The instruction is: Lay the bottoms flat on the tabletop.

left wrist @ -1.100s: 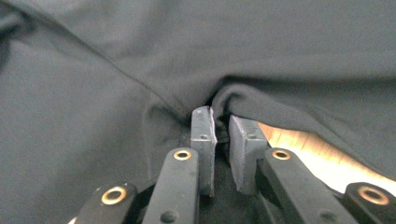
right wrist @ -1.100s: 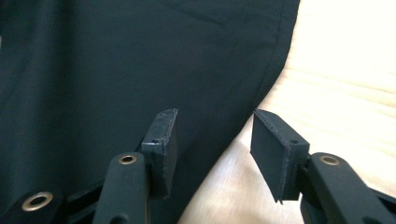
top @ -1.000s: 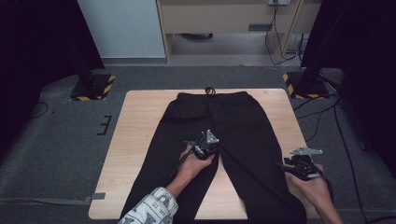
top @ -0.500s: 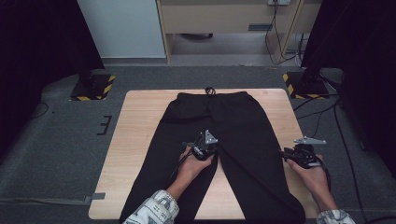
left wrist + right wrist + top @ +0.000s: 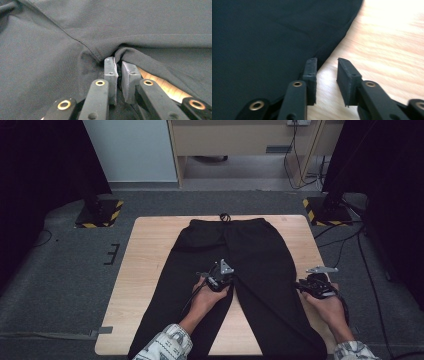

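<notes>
Two grippers low on black trousers (image 5: pixel 235 270) spread flat on table (image 5: pixel 145 270). Left gripper (image 5: pixel 119 72) jaws nearly together, pinching crotch fold. Right gripper (image 5: pixel 326 72) jaws apart at outer leg edge, nothing held. Far waistband untouched; folding seemingly not yet begun.

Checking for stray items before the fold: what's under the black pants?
Under the black pants only the wooden table shows, around the edges and in the gap between the legs, by the left gripper. Anything beneath the fabric itself is covered.
</notes>
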### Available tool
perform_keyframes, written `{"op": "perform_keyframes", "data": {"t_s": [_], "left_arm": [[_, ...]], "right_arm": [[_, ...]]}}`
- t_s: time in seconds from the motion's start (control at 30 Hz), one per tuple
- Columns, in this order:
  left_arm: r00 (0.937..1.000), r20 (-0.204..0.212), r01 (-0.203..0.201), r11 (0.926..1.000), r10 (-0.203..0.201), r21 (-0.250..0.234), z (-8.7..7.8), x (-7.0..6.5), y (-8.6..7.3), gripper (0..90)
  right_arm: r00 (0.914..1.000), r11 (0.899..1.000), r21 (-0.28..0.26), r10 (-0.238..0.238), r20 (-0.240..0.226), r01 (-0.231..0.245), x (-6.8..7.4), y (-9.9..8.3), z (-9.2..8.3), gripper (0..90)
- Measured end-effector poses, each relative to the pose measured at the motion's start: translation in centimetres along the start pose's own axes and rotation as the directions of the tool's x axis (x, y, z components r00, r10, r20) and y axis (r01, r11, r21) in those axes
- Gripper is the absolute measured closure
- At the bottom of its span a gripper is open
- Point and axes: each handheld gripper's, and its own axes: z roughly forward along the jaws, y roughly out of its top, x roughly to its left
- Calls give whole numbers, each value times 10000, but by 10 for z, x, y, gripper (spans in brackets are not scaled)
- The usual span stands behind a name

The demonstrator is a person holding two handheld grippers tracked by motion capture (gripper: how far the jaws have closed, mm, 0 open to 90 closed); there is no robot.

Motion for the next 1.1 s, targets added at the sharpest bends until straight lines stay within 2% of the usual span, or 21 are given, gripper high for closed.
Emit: {"op": "perform_keyframes", "data": {"t_s": [0.3, 0.43, 0.63, 0.77, 0.97, 1.07, 1.1], "left_arm": [[10000, -12, 1, 10000, -1, -7, 0, 0, 0, 824], [10000, -18, 11, 10000, -11, -5, 0, 0, 0, 824], [10000, -28, 22, 10000, -22, -22, 0, 0, 0, 824], [10000, -46, 18, 10000, -18, -27, 0, -1, 0, 824], [10000, -59, -1, 10000, 1, -85, 0, -1, -1, 827], [9999, -113, -11, 10000, 10, -52, 0, -2, -1, 832], [9999, -133, -12, 10000, 12, -33, 0, -2, -1, 837]], "right_arm": [[9988, 9996, -196, -215, -440, 207, 18, 9, 9, 605], [9982, 9996, -287, -42, -594, 25, 21, 9, 10, 603], [9969, 9983, -438, -409, -671, 380, 29, 8, 9, 591], [9975, 9986, -126, -515, -475, 510, 29, 10, 14, 644], [9986, 9992, -334, -223, -474, 207, 20, 8, 4, 664], [9986, 9996, -263, -95, -527, 82, 13, 4, -2, 806], [9989, 9996, -290, 1, -476, -14, 10, 4, -1, 826]]}}
